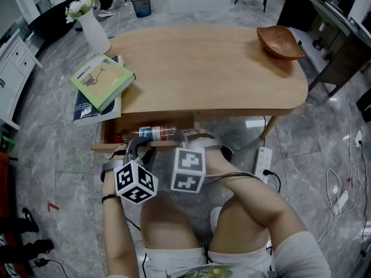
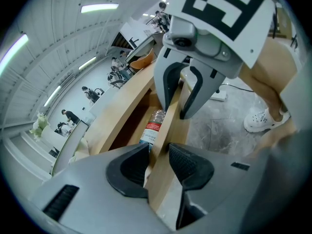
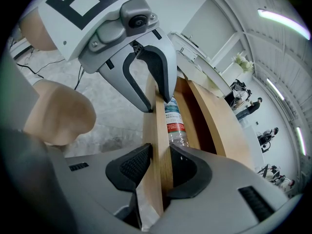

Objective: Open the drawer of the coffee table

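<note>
The wooden coffee table [image 1: 208, 68] has its drawer pulled partly out at the front left, and a plastic bottle [image 1: 155, 134] lies inside. My left gripper [image 1: 136, 146] clamps the drawer front [image 1: 107, 147] near its middle, and my right gripper [image 1: 200, 136] clamps it at the right end. In the left gripper view the left gripper [image 2: 158, 167] grips the drawer front [image 2: 168, 130] between its pads, with the bottle [image 2: 152, 128] behind. In the right gripper view the right gripper [image 3: 160, 172] presses both pads on the drawer front [image 3: 158, 130], beside the bottle [image 3: 174, 123].
Two stacked books [image 1: 101, 83] overhang the table's left edge above the drawer. A white vase [image 1: 93, 28] with flowers stands at the back left, a wooden bowl [image 1: 280, 41] at the back right. A power strip [image 1: 264, 158] lies on the floor. The person's knees are just below the grippers.
</note>
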The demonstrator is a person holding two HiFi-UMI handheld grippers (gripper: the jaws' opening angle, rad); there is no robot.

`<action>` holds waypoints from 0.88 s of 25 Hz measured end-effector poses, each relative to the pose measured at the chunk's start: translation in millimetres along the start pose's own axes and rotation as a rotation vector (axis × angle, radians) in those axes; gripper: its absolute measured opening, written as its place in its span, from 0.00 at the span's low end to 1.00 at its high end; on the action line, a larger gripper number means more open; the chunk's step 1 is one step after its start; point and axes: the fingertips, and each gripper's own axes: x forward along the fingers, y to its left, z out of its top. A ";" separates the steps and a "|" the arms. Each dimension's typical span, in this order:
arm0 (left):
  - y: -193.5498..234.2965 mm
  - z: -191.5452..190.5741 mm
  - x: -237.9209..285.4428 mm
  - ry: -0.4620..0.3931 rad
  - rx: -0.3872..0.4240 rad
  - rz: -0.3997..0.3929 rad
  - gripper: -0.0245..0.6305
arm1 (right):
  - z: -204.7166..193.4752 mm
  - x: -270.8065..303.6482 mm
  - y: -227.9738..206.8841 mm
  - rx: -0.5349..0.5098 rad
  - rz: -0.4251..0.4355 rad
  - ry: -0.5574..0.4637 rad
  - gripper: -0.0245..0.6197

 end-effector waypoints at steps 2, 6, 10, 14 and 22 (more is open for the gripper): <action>-2.6 0.0 -1.9 0.002 0.001 -0.005 0.24 | 0.0 -1.7 3.1 -0.002 0.011 -0.001 0.23; -5.7 0.1 -4.1 -0.004 0.001 -0.004 0.24 | -0.6 -3.7 6.4 -0.007 0.022 0.001 0.23; -10.0 -0.1 -7.1 -0.011 -0.009 -0.006 0.24 | -0.9 -6.1 11.3 -0.010 0.026 0.002 0.23; -11.6 -1.3 -9.9 -0.031 -0.042 0.001 0.24 | 0.3 -7.0 14.2 -0.015 0.024 0.002 0.23; -18.3 -2.9 -12.4 -0.016 -0.030 -0.001 0.24 | 0.1 -9.0 21.3 -0.018 0.037 0.017 0.22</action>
